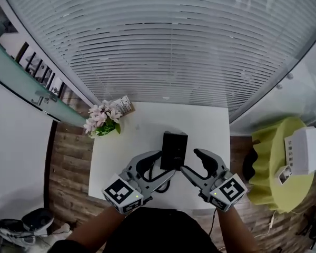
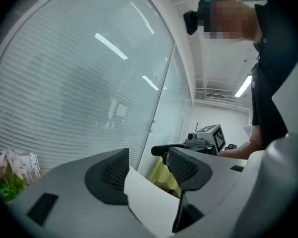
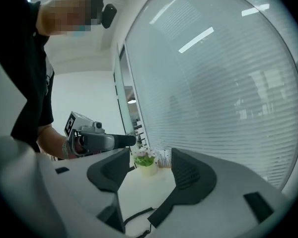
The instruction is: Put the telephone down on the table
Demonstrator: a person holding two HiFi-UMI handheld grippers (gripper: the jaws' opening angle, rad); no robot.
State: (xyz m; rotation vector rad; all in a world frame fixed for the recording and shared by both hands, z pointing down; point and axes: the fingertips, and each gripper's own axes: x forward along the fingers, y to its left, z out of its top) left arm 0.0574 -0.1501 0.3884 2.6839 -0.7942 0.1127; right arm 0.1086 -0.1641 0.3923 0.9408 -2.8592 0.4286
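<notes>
The black telephone (image 1: 174, 149) lies on the white table (image 1: 142, 136), near its middle, and its black cord (image 3: 136, 216) trails toward the front edge. Both grippers hang above the table's front edge, tips turned toward each other. My left gripper (image 1: 166, 164) is open and its jaws hold nothing; in the left gripper view (image 2: 146, 165) only the table corner (image 2: 149, 202) shows between them. My right gripper (image 1: 189, 159) is also open and empty (image 3: 146, 170). Each gripper view shows the other gripper: the right one (image 2: 203, 140), the left one (image 3: 97, 140).
A pot of pink flowers (image 1: 102, 121) and a small printed pack (image 1: 122, 105) stand at the table's far left corner. A blind-covered glass wall (image 1: 168, 41) runs behind the table. To the right, a yellow-green round stand (image 1: 276, 165) carries a white box (image 1: 305, 149). Shoes (image 1: 21, 223) lie on the floor at left.
</notes>
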